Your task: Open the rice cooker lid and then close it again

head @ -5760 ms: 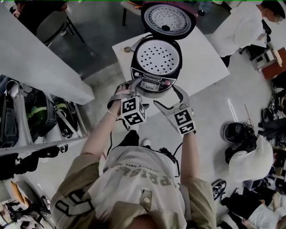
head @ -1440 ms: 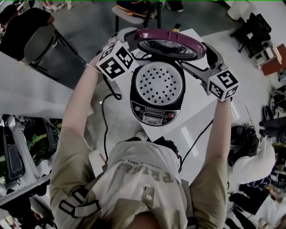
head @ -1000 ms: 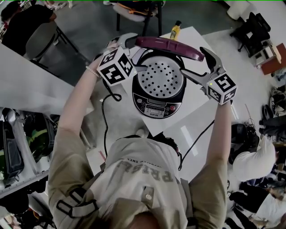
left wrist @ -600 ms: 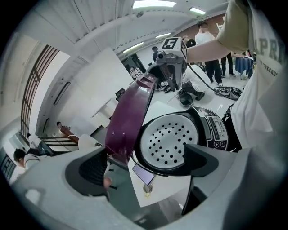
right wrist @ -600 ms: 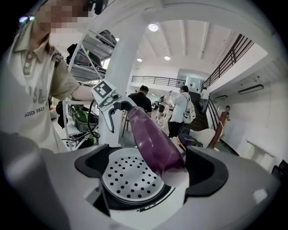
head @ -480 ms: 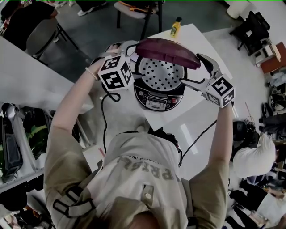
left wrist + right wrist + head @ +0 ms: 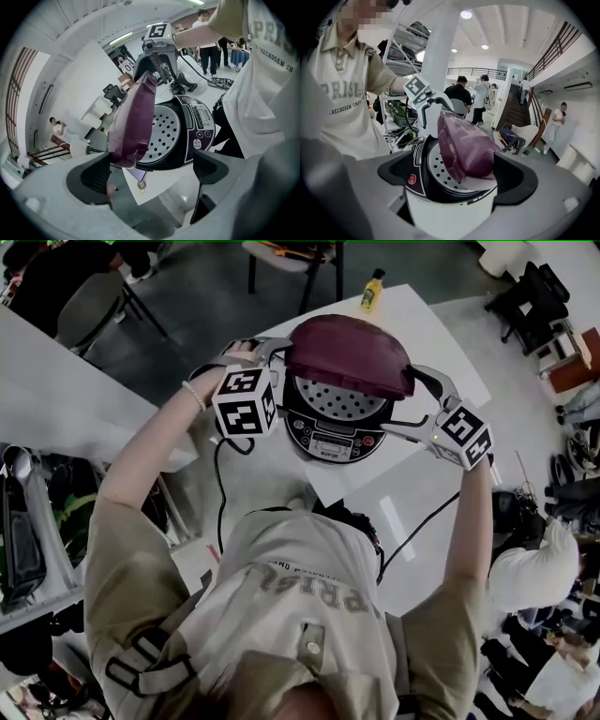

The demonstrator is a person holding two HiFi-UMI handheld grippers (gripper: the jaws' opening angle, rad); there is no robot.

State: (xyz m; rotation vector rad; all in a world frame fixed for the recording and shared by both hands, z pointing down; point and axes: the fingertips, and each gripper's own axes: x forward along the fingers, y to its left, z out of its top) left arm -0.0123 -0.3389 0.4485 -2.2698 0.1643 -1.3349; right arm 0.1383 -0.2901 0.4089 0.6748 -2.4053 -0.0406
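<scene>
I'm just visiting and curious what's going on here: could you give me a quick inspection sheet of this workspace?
Surface: white table, mostly bare.
Job's things: rice cooker, its purple lid tilted partway down over a perforated tray.
Clutter: yellow bottle at the far corner.
Grippers: left gripper and right gripper flank the lid, jaws apart.
Cables: black cable hanging by the table's near edge.
Surroundings: chair, storage rack, people standing around.

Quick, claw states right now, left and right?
Left claw: open, beside the lid, nothing gripped.
Right claw: open, at the lid's other side, nothing gripped.
</scene>
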